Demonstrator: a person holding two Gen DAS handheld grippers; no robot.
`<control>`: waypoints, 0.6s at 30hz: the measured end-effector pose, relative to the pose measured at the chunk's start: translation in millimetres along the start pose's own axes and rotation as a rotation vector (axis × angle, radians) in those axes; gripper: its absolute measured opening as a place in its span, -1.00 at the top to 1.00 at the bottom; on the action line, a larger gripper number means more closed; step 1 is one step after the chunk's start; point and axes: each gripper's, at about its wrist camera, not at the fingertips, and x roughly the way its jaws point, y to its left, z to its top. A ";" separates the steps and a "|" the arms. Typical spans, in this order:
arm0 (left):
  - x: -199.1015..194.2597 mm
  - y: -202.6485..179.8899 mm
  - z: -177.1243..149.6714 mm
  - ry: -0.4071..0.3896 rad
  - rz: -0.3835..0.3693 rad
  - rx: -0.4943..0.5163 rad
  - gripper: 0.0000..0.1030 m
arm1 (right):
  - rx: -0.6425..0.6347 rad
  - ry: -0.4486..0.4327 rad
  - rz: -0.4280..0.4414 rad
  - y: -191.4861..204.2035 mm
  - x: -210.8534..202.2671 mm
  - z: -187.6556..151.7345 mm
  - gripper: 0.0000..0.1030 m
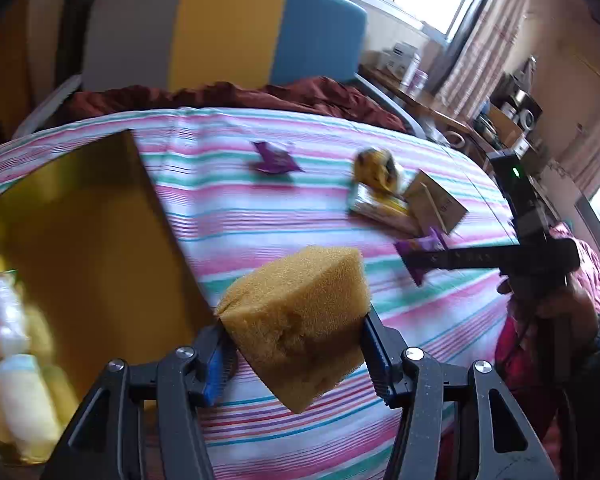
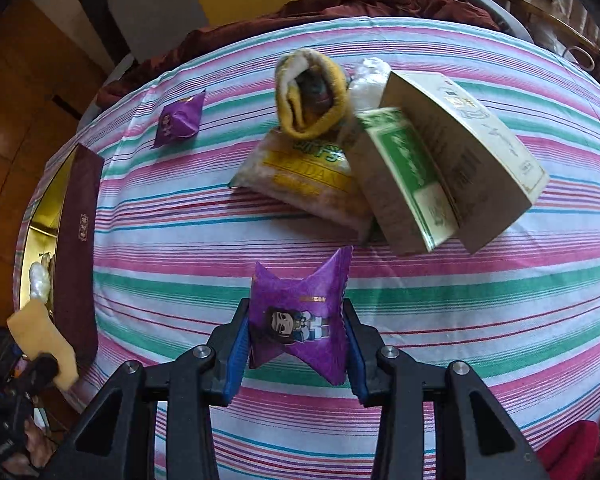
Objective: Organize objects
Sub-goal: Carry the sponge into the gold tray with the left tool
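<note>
Left gripper (image 1: 296,344): its black jaws are closing on a yellow-brown porous sponge block (image 1: 300,320), which is sitting tilted between the blue-padded fingers (image 1: 216,372) and is raised above the bed; in the right wrist view the same sponge (image 2: 40,340) is showing at the far left, just beside the box edge

Right gripper (image 2: 296,340): it is reaching forward low over the bed, with the jaws narrow and pinching a purple foil snack packet with a cartoon figure (image 2: 300,320) from both sides; in the left wrist view this gripper (image 1: 420,256) is stretching in from the right side, nearly level, and the person's hand (image 1: 556,296) is gripping its handle

Bed surface: a sheet with pink, green and white stripes (image 2: 460,320) is covering it, and a dark red blanket (image 1: 228,98) is lying bunched at the far end

Open box: a gold-lined cardboard box with a dark maroon outer wall (image 2: 76,240) is standing at the left edge of the bed; pale bottles (image 1: 16,360) are lying inside it, blurred

Second packet: another purple foil packet (image 2: 178,122) is lying alone on the sheet, well apart from the pile

Pile: a yellow and white rolled cloth (image 2: 310,92) is resting on a clear bag with yellow print (image 2: 300,176), and a beige and green carton (image 2: 440,160) is leaning tilted against them
</note>
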 end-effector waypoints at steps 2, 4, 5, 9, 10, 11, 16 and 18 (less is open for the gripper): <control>-15.1 22.7 5.2 -0.024 0.034 -0.017 -0.12 | -0.019 -0.005 0.003 3.9 3.7 0.4 0.20; -29.1 48.6 11.2 -0.042 0.084 -0.028 -0.12 | -0.029 -0.009 -0.002 5.3 3.8 -2.8 0.20; -34.5 61.4 14.5 -0.051 0.107 -0.036 -0.12 | -0.032 -0.008 -0.006 5.3 4.2 -4.3 0.20; -48.4 125.6 32.5 -0.050 0.201 -0.100 -0.12 | -0.055 -0.002 -0.029 6.7 7.7 -8.5 0.20; -49.7 142.1 35.3 -0.048 0.222 -0.124 -0.12 | -0.065 0.000 -0.034 9.2 9.2 -9.2 0.20; -49.6 157.6 38.8 -0.041 0.237 -0.149 -0.12 | -0.074 0.001 -0.039 11.4 9.9 -10.4 0.20; -36.2 229.8 49.7 0.005 0.290 -0.287 -0.12 | -0.108 0.014 -0.058 20.1 14.4 -13.7 0.20; -30.0 244.5 51.7 0.011 0.315 -0.311 -0.12 | -0.106 0.019 -0.063 19.6 15.4 -13.7 0.20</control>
